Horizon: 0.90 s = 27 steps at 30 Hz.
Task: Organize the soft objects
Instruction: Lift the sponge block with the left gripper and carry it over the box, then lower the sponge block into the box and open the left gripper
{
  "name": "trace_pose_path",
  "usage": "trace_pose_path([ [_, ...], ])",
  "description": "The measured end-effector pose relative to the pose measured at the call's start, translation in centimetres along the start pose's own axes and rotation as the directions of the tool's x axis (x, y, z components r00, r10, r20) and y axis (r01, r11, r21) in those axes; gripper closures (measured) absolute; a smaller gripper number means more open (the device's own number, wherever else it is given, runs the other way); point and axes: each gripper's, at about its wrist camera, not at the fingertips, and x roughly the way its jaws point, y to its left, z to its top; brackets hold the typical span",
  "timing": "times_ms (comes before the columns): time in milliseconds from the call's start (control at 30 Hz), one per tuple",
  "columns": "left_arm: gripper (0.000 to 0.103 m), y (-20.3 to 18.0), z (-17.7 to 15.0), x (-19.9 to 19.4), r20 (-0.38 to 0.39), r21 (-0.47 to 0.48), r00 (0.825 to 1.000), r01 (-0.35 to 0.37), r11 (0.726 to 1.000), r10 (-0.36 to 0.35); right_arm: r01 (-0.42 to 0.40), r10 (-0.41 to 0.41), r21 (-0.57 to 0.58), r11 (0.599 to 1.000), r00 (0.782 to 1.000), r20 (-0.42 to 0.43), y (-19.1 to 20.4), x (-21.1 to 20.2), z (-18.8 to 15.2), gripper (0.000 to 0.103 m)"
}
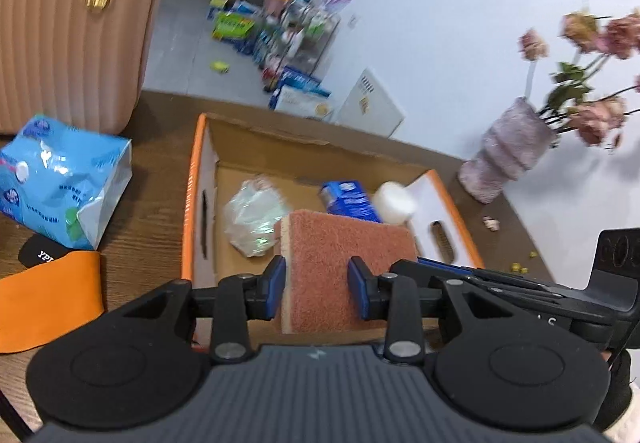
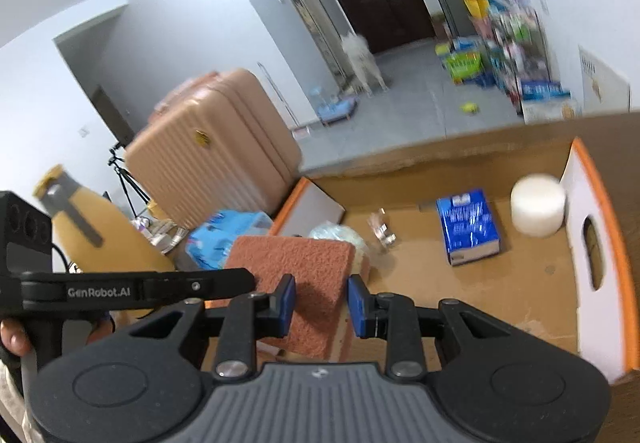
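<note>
Both tongs, left [image 1: 317, 288] and right [image 2: 321, 305], clamped narrowly on one orange sponge [image 1: 340, 255], held over the near-left of the cardboard box [image 1: 304, 147].

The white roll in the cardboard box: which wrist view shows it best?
The right wrist view. There the white roll stands clear on the floor of the cardboard box, beside its white end wall, with its whole side in sight. In the left wrist view the roll is smaller, blurred, and partly hidden behind the sponge.
</note>
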Motion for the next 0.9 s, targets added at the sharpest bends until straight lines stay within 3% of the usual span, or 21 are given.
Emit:
trace_pose_path([
  [133,0.068,1.7,-0.3,2.5,-0.041,-0.010,0.998,-0.040,0.999,0.040,0.004,-0.001,0.039,0.999,0.998,-0.068,-1.5,3.4,-0.4,0.075],
  [300,0.068,2.1,-0.7,4.2,-0.080,0.060,0.990,-0.111,0.992,0.115,0.035,-0.028,0.046,0.998,0.988,-0.151,-1.7,6.5,-1.2,0.075],
  [600,0.062,-0.1,-2.1,4.5,-0.013,0.208,0.972,-0.226,0.952,0.233,0.062,-0.060,0.006,0.998,0.977,-0.206,-1.2,8.7,-0.6,0.073],
  [767,0.056,-0.2,-2.3,3.9,0.000,0.218,0.975,-0.218,0.951,0.223,0.089,-0.093,-0.026,0.996,0.973,-0.209,-1.1,9.2,-0.7,0.058],
  [900,0.054,-0.6,-2.4,2.5,0.023,0.227,0.970,-0.240,0.944,0.241,0.076,-0.080,-0.024,0.997,0.977,-0.197,-0.6,8.2,-0.6,0.058],
])
